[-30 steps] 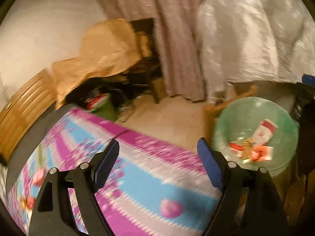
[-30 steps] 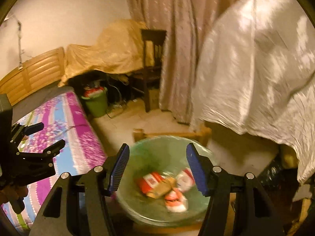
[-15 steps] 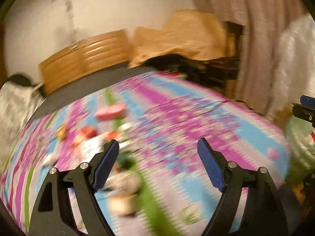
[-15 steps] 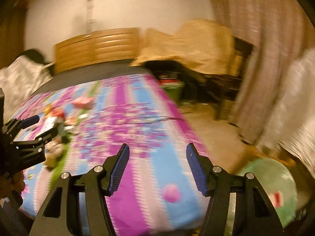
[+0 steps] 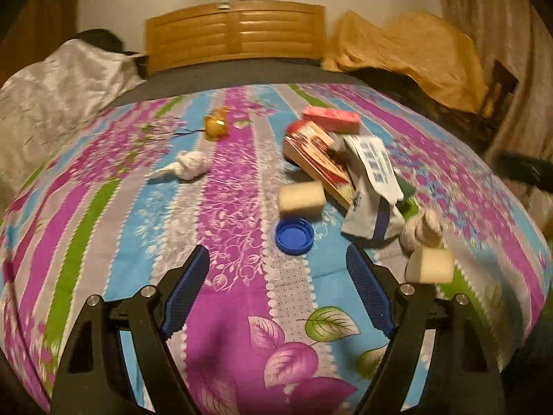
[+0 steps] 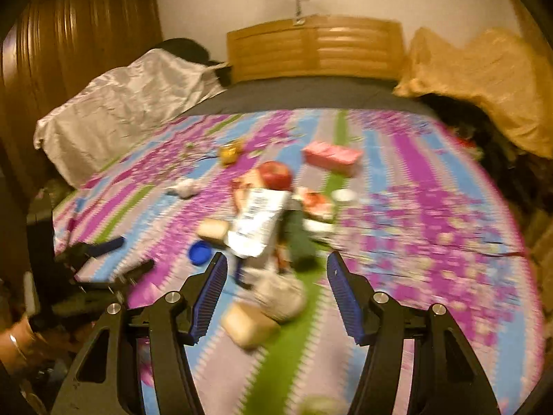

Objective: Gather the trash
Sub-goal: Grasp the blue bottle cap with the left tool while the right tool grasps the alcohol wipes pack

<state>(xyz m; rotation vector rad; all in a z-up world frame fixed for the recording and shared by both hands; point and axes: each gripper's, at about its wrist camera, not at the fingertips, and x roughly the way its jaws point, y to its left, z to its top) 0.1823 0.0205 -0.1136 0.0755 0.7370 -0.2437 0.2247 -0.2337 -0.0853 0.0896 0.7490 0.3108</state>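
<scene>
Both the left gripper [image 5: 278, 287] and right gripper [image 6: 276, 292] gape wide, holding nothing. Bedspread [image 5: 238, 180] litter awaits collection: blue cap [image 5: 294, 236], 2 sponges, wrappers.

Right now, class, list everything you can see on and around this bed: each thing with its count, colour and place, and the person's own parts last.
blue cap: 1, blue, near middle of bedspread
foam blocks: 2, cream, one above the cap, one at right
crumpled tissue: 2, white, one left of centre, one right
white wrapper: 1, white with blue print, in the pile
printed carton: 1, red and tan, under the wrapper
pink box: 1, pink, far side of pile
yellow wrapper: 1, golden, far left of pile
bedspread: 1, purple, blue, green floral stripes
headboard: 1, wood, far end
left hand-held gripper: 1, black with blue pads, open, empty
right hand-held gripper: 1, same, open, empty
</scene>
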